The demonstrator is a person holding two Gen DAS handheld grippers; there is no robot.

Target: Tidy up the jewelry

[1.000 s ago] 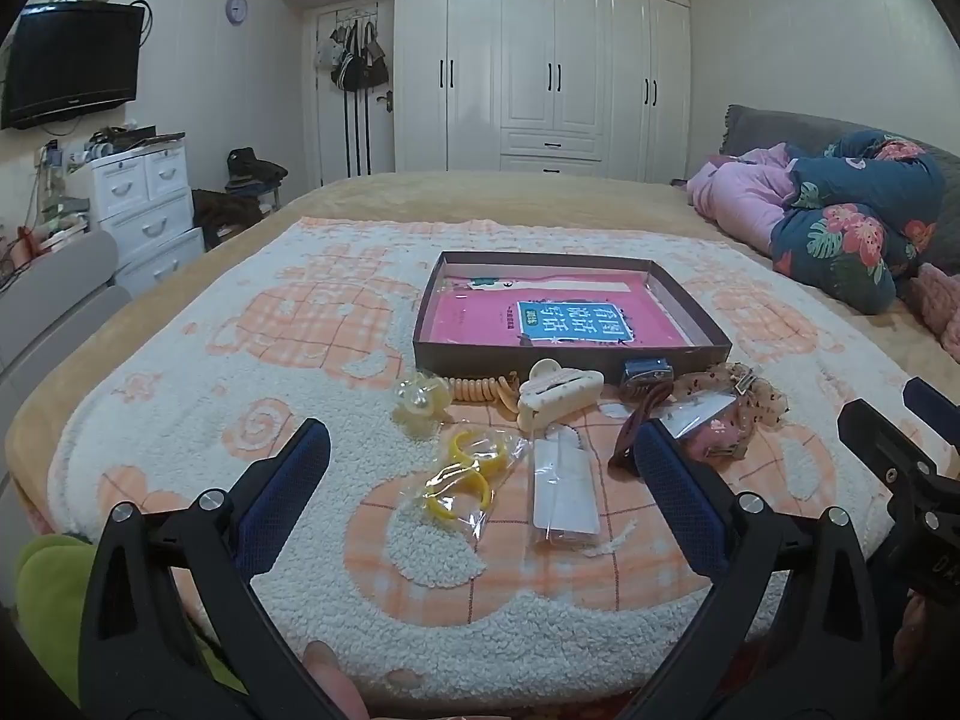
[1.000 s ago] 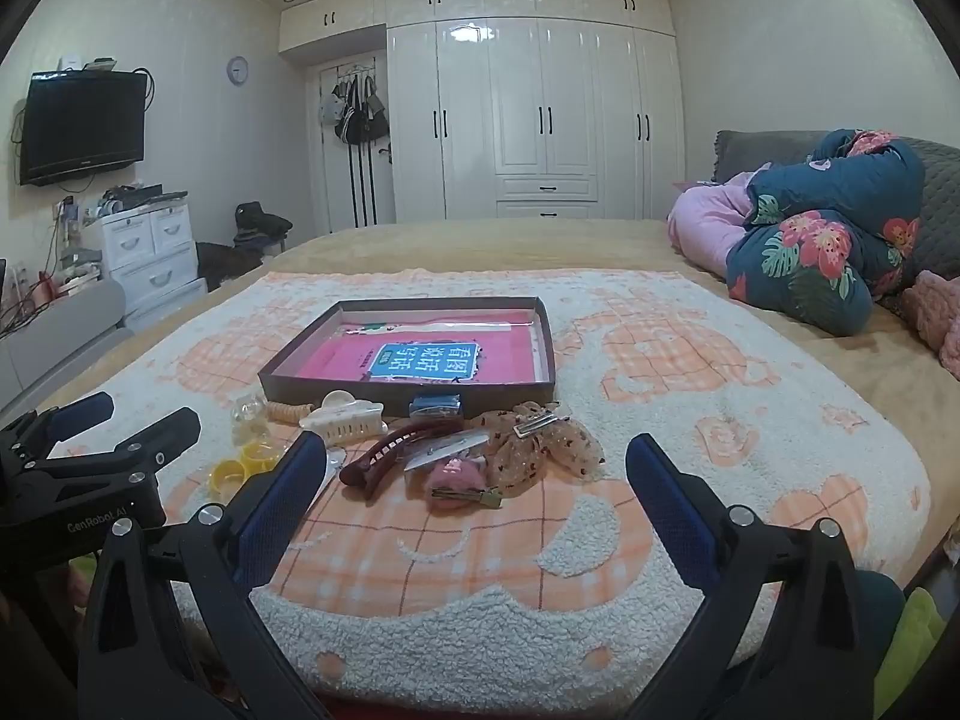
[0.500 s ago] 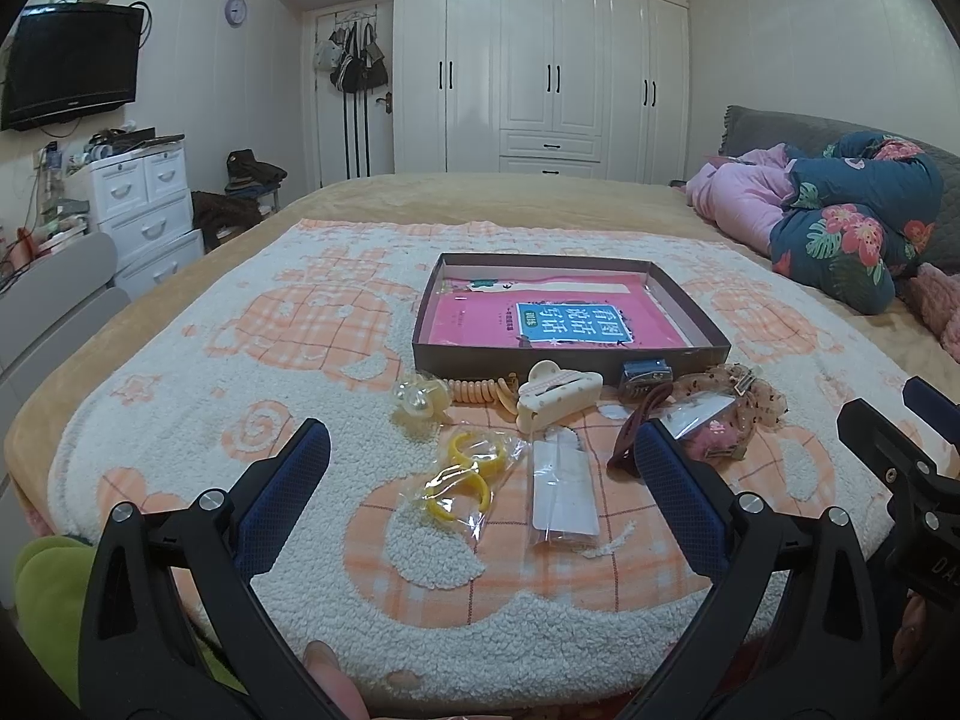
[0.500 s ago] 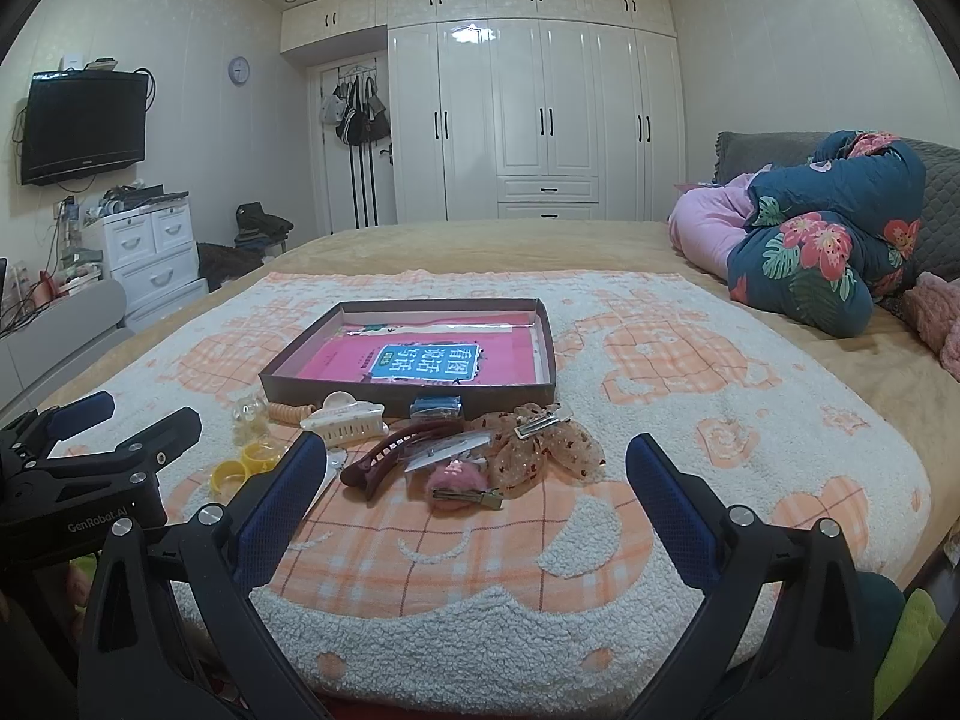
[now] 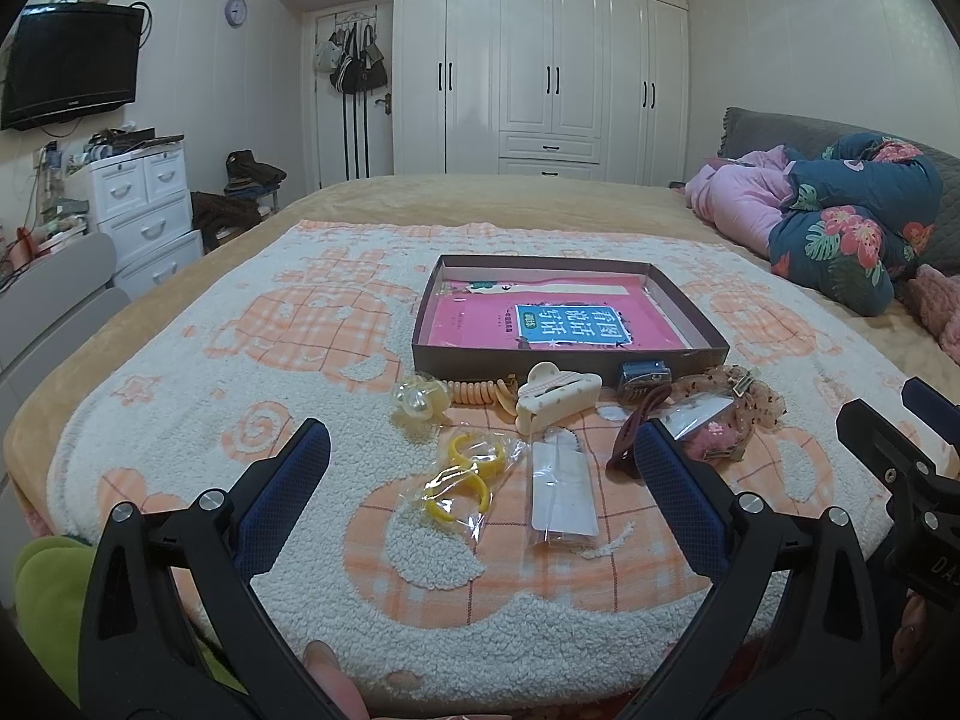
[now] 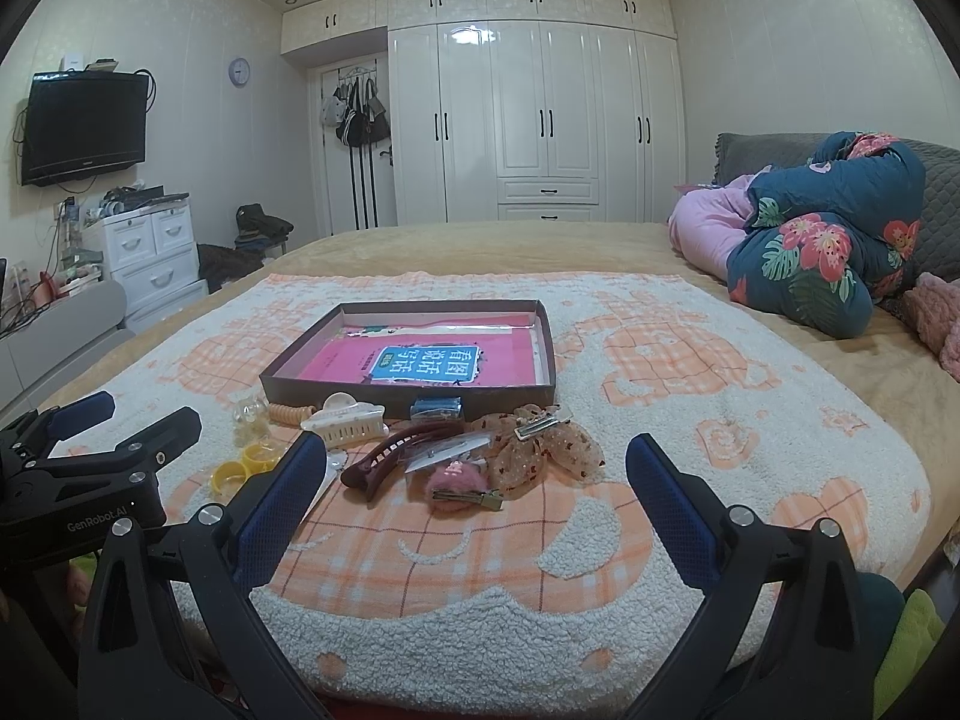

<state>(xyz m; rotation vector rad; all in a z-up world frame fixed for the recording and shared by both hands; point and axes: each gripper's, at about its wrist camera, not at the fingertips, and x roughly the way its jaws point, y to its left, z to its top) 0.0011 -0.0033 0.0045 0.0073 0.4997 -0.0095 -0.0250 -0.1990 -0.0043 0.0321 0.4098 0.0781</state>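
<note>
A shallow brown box (image 5: 690, 318) (image 6: 549, 354) holding a pink booklet lies on the bed's fleece blanket. In front of it lie a cream claw clip (image 5: 558, 399) (image 6: 345, 425), a coiled hair tie (image 5: 477, 391), a pale flower scrunchie (image 5: 420, 402), bagged yellow rings (image 5: 471, 471) (image 6: 240, 465), a clear packet (image 5: 561, 495), a maroon clip (image 6: 390, 456), a dotted bow clip (image 6: 540, 441), a pink fuzzy clip (image 6: 459, 477) and a small blue item (image 5: 645, 375) (image 6: 437, 407). My left gripper (image 5: 480, 456) hangs open before the rings and packet. My right gripper (image 6: 477, 465) hangs open before the maroon and pink clips. Neither holds anything.
Folded quilts (image 6: 828, 240) lie at the bed's right side. White wardrobes (image 6: 540, 120) fill the far wall. A white drawer unit (image 6: 150, 252) and a wall television (image 6: 84, 120) are at the left. A fingertip (image 5: 327, 681) shows at the bottom edge.
</note>
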